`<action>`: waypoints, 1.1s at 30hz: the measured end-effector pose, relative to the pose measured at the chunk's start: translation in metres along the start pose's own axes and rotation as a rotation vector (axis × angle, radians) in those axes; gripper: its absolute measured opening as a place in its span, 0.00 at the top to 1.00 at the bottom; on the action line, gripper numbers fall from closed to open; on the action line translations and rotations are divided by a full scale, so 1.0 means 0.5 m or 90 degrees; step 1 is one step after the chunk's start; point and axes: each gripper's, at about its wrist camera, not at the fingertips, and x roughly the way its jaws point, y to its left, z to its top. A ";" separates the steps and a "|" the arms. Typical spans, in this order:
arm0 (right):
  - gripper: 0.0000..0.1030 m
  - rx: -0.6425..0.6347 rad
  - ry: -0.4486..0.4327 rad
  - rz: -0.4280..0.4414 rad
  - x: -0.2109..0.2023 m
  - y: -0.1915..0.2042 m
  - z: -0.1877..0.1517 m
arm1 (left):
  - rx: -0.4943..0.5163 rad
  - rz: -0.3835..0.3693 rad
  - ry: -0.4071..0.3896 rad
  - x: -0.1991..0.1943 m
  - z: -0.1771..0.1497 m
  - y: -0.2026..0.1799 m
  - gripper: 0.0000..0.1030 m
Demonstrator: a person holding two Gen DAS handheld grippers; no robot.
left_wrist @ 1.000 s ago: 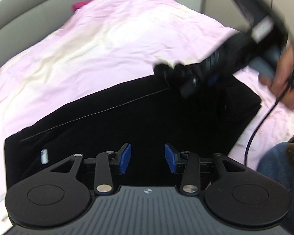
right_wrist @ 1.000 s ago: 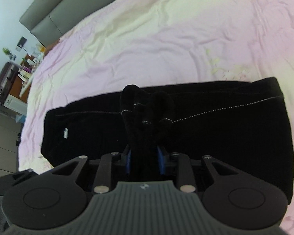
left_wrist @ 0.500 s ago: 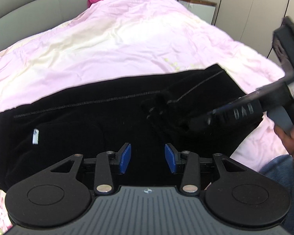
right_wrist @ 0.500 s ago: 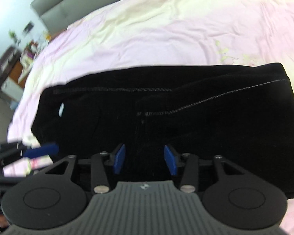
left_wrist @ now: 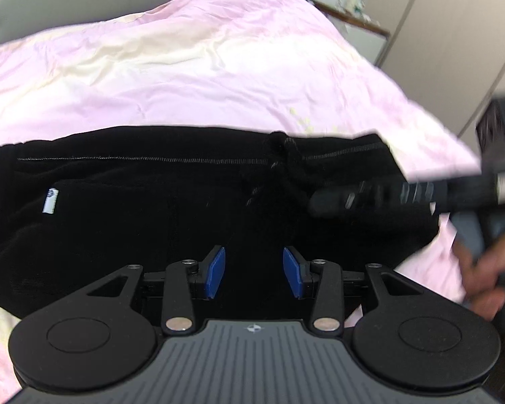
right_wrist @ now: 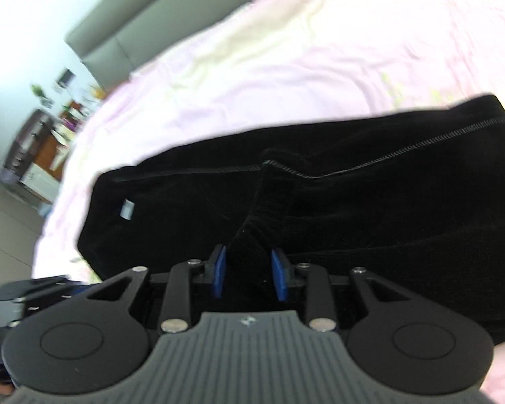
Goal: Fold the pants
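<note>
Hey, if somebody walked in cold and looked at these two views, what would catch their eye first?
The black pants first, a dark slab across the near part of the pink duvet. Next, the right gripper, its blue pads on either side of a raised ridge of the fabric, while the left gripper is open over the cloth. A small white tag stands out at the pants' left end.

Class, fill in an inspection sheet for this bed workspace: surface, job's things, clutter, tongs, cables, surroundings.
Surface: pink duvet, wrinkled.
Job's things: black pants lying across the duvet, white tag showing, a raised fold near the middle.
Clutter: nothing seen.
Tongs: left tongs open over the pants; right tongs with pants cloth between the pads, grip unclear.
Cables: nothing seen.
Surroundings: grey headboard, cluttered desk, wardrobe.
</note>
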 end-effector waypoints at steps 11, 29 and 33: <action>0.59 -0.038 0.070 -0.019 0.085 -0.026 -0.039 | -0.090 -0.048 0.070 0.132 0.056 0.007 0.38; 0.51 -0.038 -0.071 -0.210 -0.142 -0.196 -0.045 | -0.114 0.006 0.029 0.278 0.044 -0.012 0.62; 0.51 -0.023 -0.082 -0.239 -0.180 -0.256 -0.044 | -0.061 0.005 -0.008 0.230 0.066 -0.040 0.75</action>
